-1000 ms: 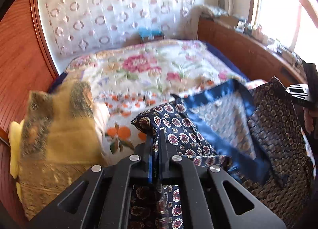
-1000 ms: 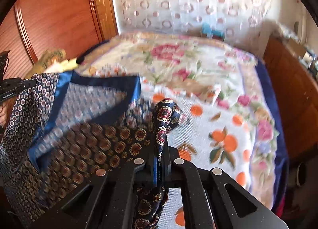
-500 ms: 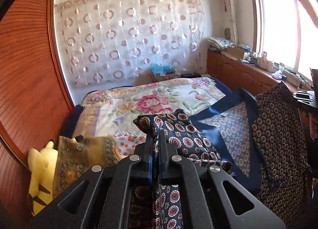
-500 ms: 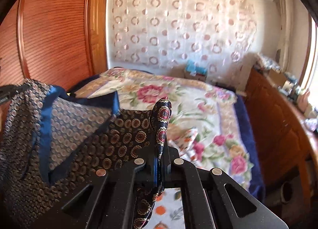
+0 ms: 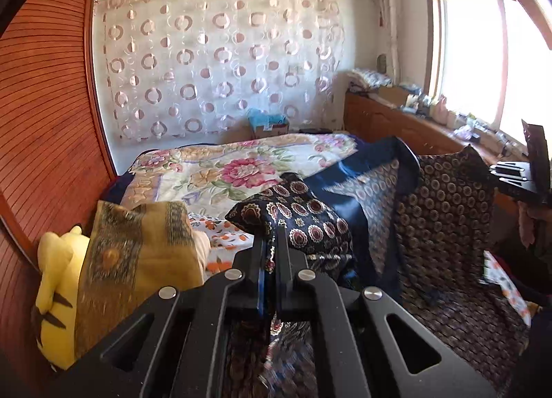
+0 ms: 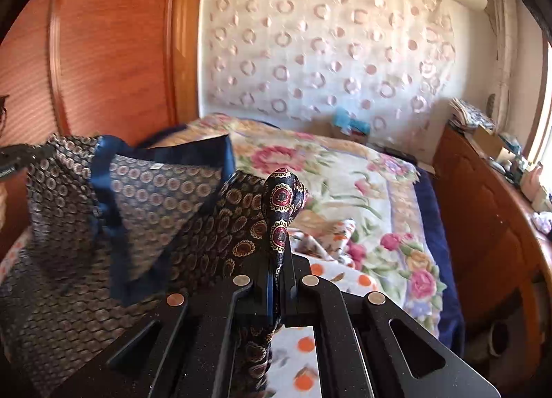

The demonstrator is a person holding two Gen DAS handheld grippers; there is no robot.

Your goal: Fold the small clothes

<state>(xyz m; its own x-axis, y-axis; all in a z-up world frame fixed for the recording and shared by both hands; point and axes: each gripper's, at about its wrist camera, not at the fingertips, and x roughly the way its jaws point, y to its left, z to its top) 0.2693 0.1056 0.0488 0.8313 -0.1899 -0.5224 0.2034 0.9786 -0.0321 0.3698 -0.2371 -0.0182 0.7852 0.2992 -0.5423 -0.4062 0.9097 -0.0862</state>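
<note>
The left gripper [image 5: 270, 242] is clamped on one bunched edge of the patterned garment [image 5: 445, 225] and the right gripper [image 6: 279, 253] on another – both jaws pinched tight on cloth. The garment hangs spread between them above the floral bedspread [image 6: 372, 198]: dark navy silky fabric with red-and-gold medallions, a plain blue band [image 6: 165, 148] – paler reverse showing. Left, a mustard cushion [image 5: 138, 246] and yellow plush toy [image 5: 57, 280]; beyond, a circle-patterned curtain [image 5: 220, 60].

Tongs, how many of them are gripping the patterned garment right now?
2: the left tongs pinch one bunched corner of the garment, the right tongs another, cloth hanging between them.
</note>
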